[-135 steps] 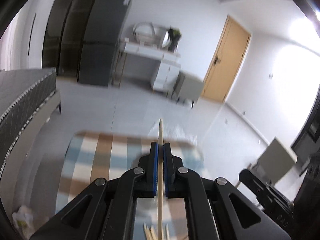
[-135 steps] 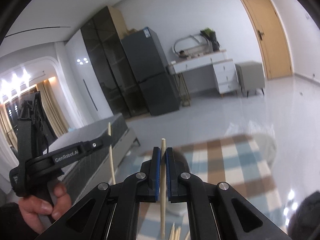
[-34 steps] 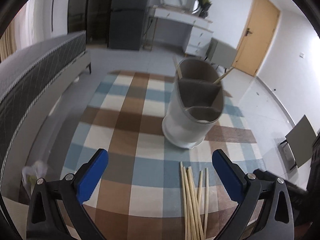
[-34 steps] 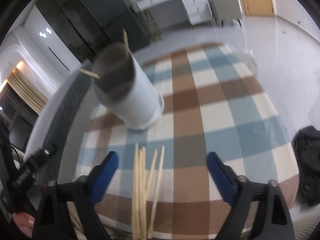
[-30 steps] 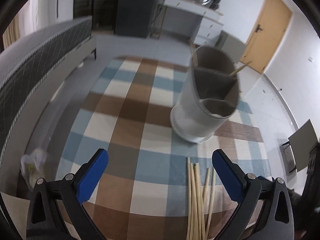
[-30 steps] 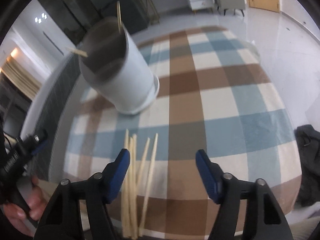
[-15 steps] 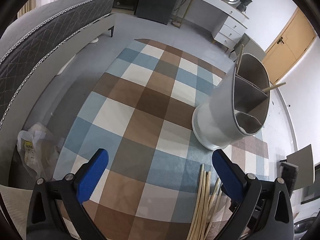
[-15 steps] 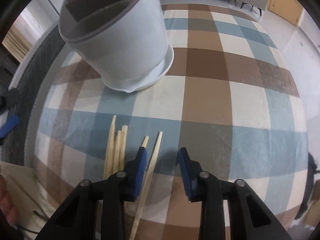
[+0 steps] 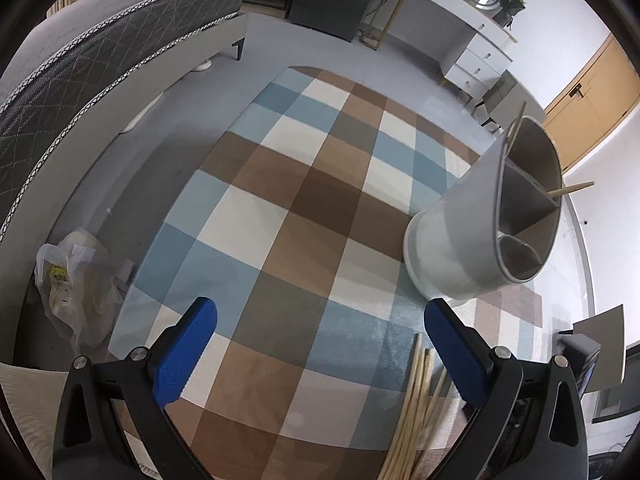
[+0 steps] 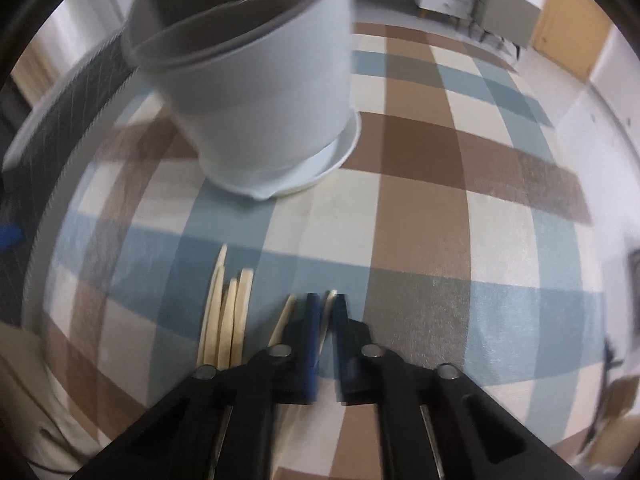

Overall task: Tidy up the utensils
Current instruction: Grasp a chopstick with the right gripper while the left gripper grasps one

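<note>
A white utensil holder (image 9: 472, 236) with grey divided compartments stands on the checked tablecloth (image 9: 304, 208); two chopsticks (image 9: 570, 189) stick out of it. Several loose wooden chopsticks (image 9: 416, 404) lie at the table's front edge. My left gripper (image 9: 320, 344) is wide open and empty, above the cloth left of the pile. In the right wrist view the holder (image 10: 256, 92) is close ahead. My right gripper (image 10: 325, 312) is down at the table, its jaws nearly closed around one chopstick (image 10: 329, 308) from the pile (image 10: 226, 312). The view is blurred.
A grey bed (image 9: 80, 64) runs along the left. A plastic bag (image 9: 68, 280) lies on the floor by the table. A white dresser (image 9: 460, 36) and a wooden door (image 9: 592, 92) stand at the back.
My right gripper has dropped to the table and narrowed from wide open to almost shut around one chopstick. My left gripper has stayed wide open and drifted left, away from the holder.
</note>
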Available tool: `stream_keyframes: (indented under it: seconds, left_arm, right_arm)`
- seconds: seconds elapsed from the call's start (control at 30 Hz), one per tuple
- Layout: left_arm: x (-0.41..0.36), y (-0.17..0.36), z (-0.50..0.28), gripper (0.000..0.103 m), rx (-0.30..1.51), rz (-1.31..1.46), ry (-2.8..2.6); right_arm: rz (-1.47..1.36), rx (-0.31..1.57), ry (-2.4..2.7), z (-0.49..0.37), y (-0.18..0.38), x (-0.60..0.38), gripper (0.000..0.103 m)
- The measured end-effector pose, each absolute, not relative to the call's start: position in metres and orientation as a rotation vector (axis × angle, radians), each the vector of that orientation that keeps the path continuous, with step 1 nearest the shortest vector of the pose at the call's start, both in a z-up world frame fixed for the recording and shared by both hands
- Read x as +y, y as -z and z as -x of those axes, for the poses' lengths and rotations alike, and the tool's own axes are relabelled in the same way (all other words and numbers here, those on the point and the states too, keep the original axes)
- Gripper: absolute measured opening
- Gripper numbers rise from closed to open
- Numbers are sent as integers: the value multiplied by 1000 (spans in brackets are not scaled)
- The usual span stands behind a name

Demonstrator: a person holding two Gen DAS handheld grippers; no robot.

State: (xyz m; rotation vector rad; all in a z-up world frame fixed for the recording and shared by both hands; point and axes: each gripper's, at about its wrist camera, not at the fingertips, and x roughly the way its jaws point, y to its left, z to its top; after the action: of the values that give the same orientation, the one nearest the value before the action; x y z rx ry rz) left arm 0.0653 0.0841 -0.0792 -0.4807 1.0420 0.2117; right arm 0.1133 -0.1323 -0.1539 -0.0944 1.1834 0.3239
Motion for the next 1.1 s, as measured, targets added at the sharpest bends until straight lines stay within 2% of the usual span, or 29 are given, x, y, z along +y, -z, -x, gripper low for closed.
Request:
stream_keyframes:
  seconds: [0.63, 1.1]
  left_arm:
    - [-1, 132, -60, 101, 1268, 113, 43]
    - [-1, 150, -44, 101, 1340, 10, -12]
  right_arm:
    - [-490, 1066, -331, -134, 122, -221, 2]
    - [-571, 967, -333, -134, 100, -244, 2]
